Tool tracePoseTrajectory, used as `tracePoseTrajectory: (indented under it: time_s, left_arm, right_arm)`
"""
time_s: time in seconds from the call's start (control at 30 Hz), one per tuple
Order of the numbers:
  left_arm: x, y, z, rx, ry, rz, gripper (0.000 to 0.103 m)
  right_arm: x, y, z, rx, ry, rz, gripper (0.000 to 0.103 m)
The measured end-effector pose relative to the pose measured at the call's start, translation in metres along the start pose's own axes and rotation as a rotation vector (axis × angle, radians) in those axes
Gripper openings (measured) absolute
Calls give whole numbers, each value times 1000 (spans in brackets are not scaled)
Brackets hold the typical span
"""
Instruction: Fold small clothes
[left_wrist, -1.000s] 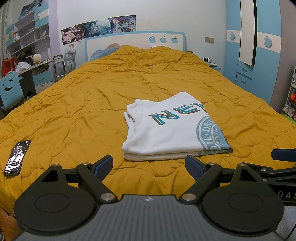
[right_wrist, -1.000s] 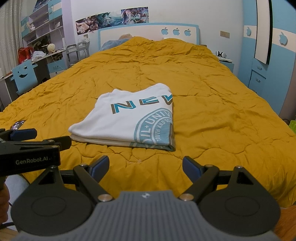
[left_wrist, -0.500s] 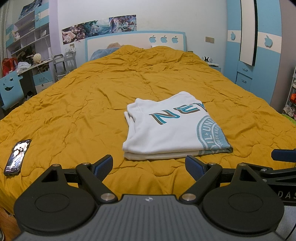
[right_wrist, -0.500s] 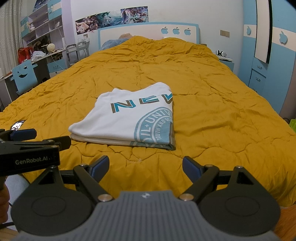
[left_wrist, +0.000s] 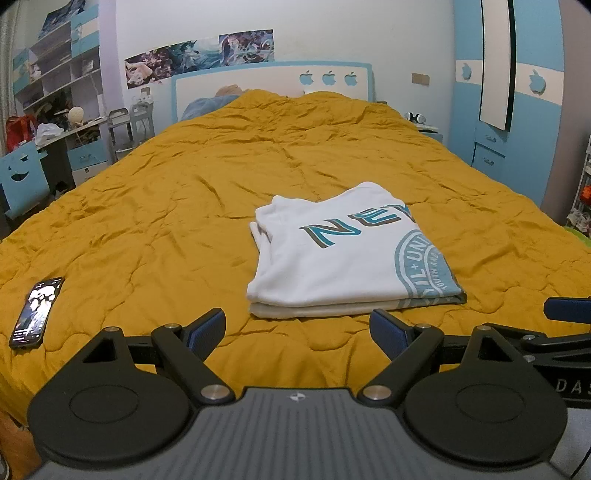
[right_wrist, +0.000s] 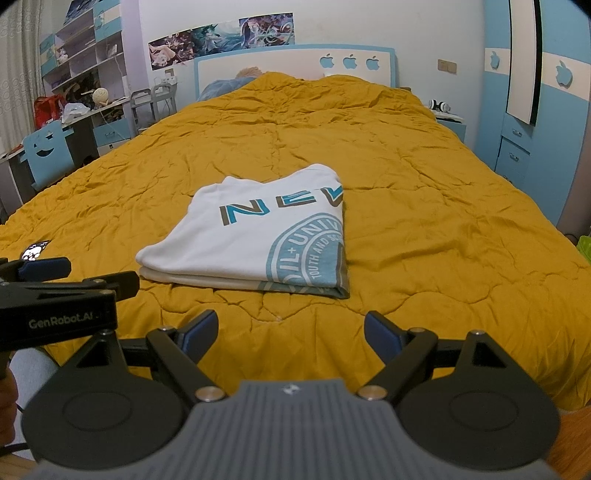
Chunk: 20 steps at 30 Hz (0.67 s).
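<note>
A white T-shirt (left_wrist: 343, 254) with teal lettering and a round teal print lies folded into a neat rectangle on the mustard-yellow bedspread (left_wrist: 177, 206). It also shows in the right wrist view (right_wrist: 258, 240). My left gripper (left_wrist: 297, 328) is open and empty, held at the near edge of the bed just short of the shirt. My right gripper (right_wrist: 291, 330) is open and empty, also short of the shirt's near edge. The left gripper's body (right_wrist: 55, 299) shows at the left of the right wrist view.
A black phone (left_wrist: 37, 312) lies on the bedspread at the near left. A desk and blue chair (left_wrist: 22, 173) stand left of the bed, a blue wardrobe (left_wrist: 517, 110) right. The headboard (left_wrist: 273, 85) is at the far end.
</note>
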<state>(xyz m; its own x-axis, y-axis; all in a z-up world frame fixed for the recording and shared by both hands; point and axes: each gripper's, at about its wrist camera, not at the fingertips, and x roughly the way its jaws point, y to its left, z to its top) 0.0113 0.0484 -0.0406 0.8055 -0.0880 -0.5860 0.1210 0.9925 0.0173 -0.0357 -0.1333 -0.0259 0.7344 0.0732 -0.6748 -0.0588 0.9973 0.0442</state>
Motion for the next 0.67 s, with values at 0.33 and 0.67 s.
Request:
tracePoseTrajectory:
  time_s: [0.33,0.67]
  left_arm:
    - [-9,1,-3,5,-12,3,102]
    - [-8,1,-1,3,-13,4,102]
  right_arm:
    - [-1,2,-1,4,-4,-4,82]
    - [0,2,-1,4,-5,-4,82]
